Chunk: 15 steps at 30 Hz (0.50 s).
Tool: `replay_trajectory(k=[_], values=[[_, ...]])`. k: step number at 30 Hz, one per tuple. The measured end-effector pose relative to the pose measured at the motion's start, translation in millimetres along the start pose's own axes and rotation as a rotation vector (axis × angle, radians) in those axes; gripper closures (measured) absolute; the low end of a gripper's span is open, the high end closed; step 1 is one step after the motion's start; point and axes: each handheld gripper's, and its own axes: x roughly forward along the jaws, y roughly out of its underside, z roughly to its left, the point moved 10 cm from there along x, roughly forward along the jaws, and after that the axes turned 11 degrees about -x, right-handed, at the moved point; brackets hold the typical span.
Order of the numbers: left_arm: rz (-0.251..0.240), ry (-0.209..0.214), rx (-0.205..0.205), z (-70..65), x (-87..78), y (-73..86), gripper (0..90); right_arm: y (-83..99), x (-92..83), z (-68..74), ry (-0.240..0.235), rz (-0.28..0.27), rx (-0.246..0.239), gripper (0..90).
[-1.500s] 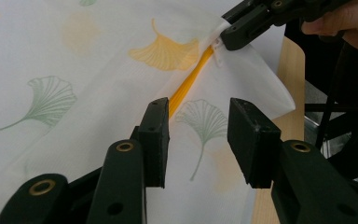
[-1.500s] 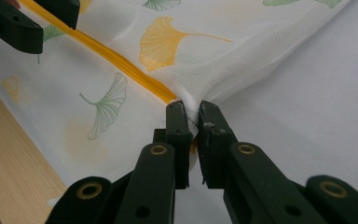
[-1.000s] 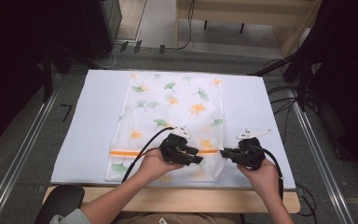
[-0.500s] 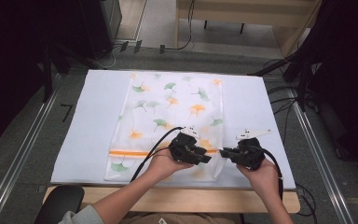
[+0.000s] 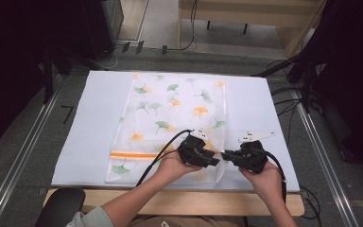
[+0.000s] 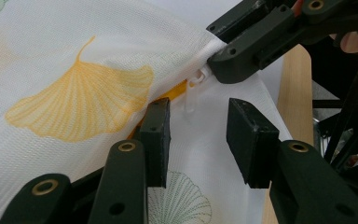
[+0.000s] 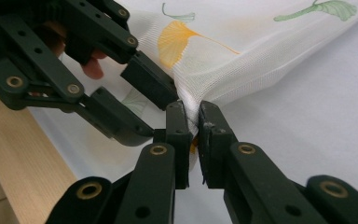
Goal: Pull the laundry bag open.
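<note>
I am pinning the near right corner of the mesh laundry bag (image 5: 170,118) with my right gripper (image 7: 193,140), its jaws closed narrowly on a pinch of the white netting so that the corner lifts off the white table cover (image 5: 90,132) and stays taut. That is giving my left gripper (image 6: 198,135) something firm to work against. Its jaws are standing apart with nothing between them, lined up on the small white zipper pull (image 6: 196,81), which is hanging just beyond the pads and touching the right gripper's tip. The orange zipper tape (image 6: 177,91) is running off behind my left pad (I judge the bag is zipped shut here). The bag itself is lying flat along the middle of the table, ginkgo leaves up.
</note>
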Motion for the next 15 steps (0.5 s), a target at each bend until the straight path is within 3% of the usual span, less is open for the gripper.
replay_trajectory(k=[15], values=[[-0.003, 0.005, 0.004, 1.9, 1.4, -0.2, 66.6, -6.1, 0.9, 10.1, -0.04, -0.014, -0.03, 85.3]])
